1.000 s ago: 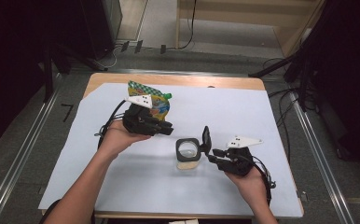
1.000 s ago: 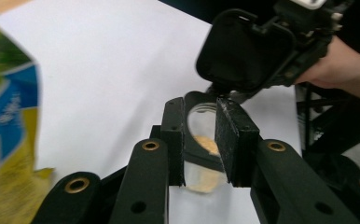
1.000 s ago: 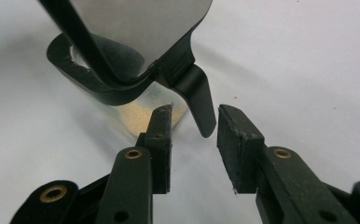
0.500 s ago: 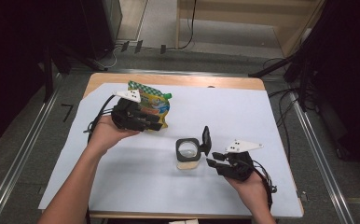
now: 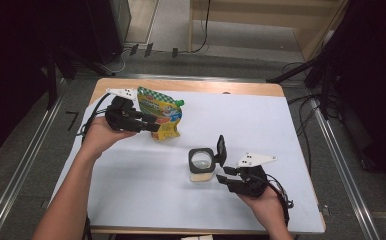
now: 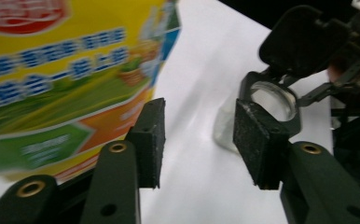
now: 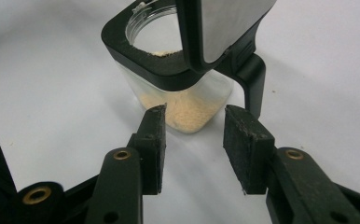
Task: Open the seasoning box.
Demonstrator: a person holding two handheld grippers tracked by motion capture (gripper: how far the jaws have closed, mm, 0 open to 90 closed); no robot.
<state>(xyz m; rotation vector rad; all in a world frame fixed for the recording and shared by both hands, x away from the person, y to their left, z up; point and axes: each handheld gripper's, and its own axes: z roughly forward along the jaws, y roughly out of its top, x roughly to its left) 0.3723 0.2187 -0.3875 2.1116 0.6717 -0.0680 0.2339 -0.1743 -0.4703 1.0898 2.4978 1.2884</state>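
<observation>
Release on the left: the left gripper (image 5: 153, 126) has just been spreading its jaws, and nothing sits between its pads (image 6: 152, 135) now. The pouch (image 5: 162, 113), at ten o'clock on the white table (image 5: 261, 125), stands just beside them, set down. At five o'clock the right gripper (image 5: 223, 175) has been opening too, its jaws empty just short of the open jar (image 7: 178, 88). Pouring looks finished; closing the lid (image 5: 221, 149) seems next.
</observation>
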